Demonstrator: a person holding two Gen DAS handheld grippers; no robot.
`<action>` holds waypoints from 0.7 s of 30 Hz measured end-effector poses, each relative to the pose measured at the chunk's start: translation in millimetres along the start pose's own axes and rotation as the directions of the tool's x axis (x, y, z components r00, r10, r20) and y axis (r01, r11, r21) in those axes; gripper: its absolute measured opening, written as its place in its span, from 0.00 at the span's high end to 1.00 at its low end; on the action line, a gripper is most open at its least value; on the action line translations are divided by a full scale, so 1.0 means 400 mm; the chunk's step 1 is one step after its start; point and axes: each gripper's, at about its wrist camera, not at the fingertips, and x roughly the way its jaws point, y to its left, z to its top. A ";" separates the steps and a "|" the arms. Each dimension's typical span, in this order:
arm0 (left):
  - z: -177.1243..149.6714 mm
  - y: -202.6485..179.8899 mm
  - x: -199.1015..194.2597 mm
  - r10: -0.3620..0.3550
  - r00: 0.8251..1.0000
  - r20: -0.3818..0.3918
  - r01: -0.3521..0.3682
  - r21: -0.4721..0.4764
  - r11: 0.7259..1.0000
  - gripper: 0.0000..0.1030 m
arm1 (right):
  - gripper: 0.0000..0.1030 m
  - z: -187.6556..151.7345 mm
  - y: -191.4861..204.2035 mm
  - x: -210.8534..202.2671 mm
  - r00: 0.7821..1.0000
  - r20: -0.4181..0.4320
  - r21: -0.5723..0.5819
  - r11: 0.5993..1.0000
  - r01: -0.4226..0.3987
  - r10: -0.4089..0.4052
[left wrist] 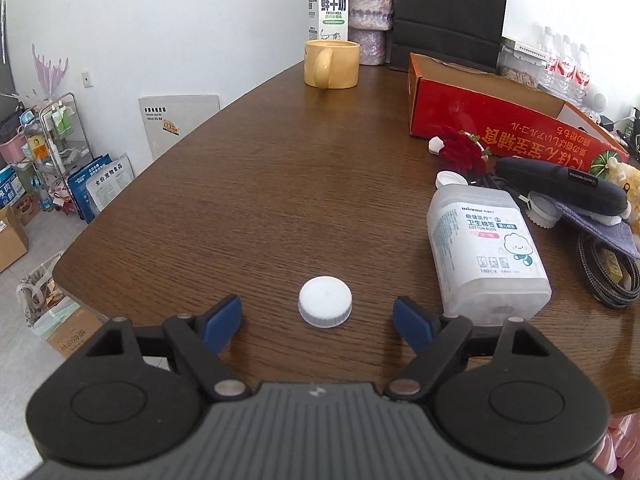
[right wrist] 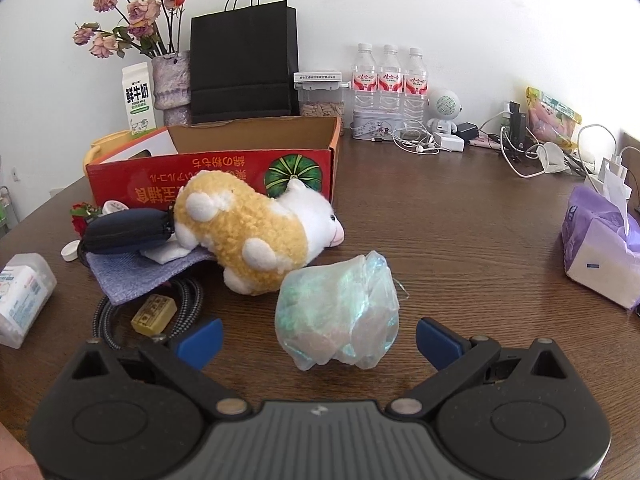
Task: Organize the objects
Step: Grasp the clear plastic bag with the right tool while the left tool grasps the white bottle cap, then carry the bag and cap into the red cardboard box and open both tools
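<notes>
A white ribbed bottle cap [left wrist: 325, 301] lies on the brown table [left wrist: 260, 184], just ahead of my left gripper [left wrist: 318, 322]. Its blue pads stand apart on either side of the cap and touch nothing. In the right wrist view a crumpled clear plastic bag [right wrist: 338, 312] sits between the spread blue pads of my right gripper [right wrist: 318, 340]; neither pad presses on it. Behind the bag lies a yellow and white plush animal [right wrist: 256, 232], in front of an open red cardboard box [right wrist: 224, 172].
A cotton bud box [left wrist: 486, 256] lies right of the cap, with a dark pouch [left wrist: 560, 184], braided cable [left wrist: 608, 276] and purple cloth [right wrist: 140, 276] beyond. A yellow mug [left wrist: 331, 63], milk carton [left wrist: 329, 6], vase [right wrist: 172, 84], black paper bag [right wrist: 244, 60], water bottles [right wrist: 388, 80] and tissue pack [right wrist: 600, 256] stand around.
</notes>
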 end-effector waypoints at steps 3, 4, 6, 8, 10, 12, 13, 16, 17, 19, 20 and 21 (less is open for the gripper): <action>0.005 -0.002 0.003 0.005 1.000 0.003 -0.005 0.003 1.000 0.24 | 0.00 0.004 0.002 0.009 1.000 0.003 -0.007 1.000 -0.002 0.002; 0.006 -0.004 0.004 0.010 1.000 0.001 -0.010 0.005 1.000 0.25 | 0.00 0.005 0.003 0.012 1.000 0.003 -0.011 1.000 -0.004 0.004; 0.008 -0.008 0.004 0.010 1.000 0.003 -0.010 0.013 1.000 0.33 | 0.02 0.007 0.004 0.016 1.000 0.009 -0.008 1.000 -0.003 0.003; 0.009 -0.010 0.002 0.006 1.000 0.006 -0.007 0.015 1.000 0.44 | 0.06 0.009 0.002 0.021 1.000 0.010 -0.003 1.000 -0.007 0.007; 0.010 -0.012 0.001 0.004 1.000 0.012 -0.005 0.015 1.000 0.52 | 0.12 0.009 0.003 0.025 1.000 0.007 -0.005 1.000 -0.014 0.014; 0.012 -0.012 0.001 0.001 1.000 0.015 -0.001 0.016 1.000 0.58 | 0.20 0.009 0.007 0.027 1.000 0.009 -0.014 1.000 -0.015 0.016; 0.011 -0.012 0.000 -0.001 1.000 0.017 0.000 0.016 1.000 0.63 | 0.23 0.008 0.008 0.027 1.000 0.010 -0.018 1.000 -0.016 0.016; 0.012 -0.015 0.000 -0.004 1.000 0.023 0.003 0.020 1.000 0.72 | 0.36 0.008 0.011 0.026 1.000 0.013 -0.022 1.000 -0.022 0.022; 0.012 -0.015 -0.001 -0.003 1.000 0.023 0.003 0.019 1.000 0.72 | 0.39 0.007 0.011 0.026 1.000 0.013 -0.022 0.999 -0.024 0.025; 0.012 -0.017 -0.001 -0.003 1.000 0.025 0.002 0.020 1.000 0.72 | 0.50 0.008 0.009 0.025 0.999 0.011 -0.017 0.999 -0.036 0.037; 0.012 -0.016 -0.002 -0.005 1.000 0.026 0.004 0.020 1.000 0.72 | 0.51 0.008 0.008 0.023 0.999 0.014 -0.013 0.999 -0.039 0.039; 0.012 -0.015 -0.002 -0.008 1.000 0.026 0.008 0.019 1.000 0.72 | 0.53 0.007 0.007 0.021 0.999 0.017 -0.012 0.999 -0.040 0.041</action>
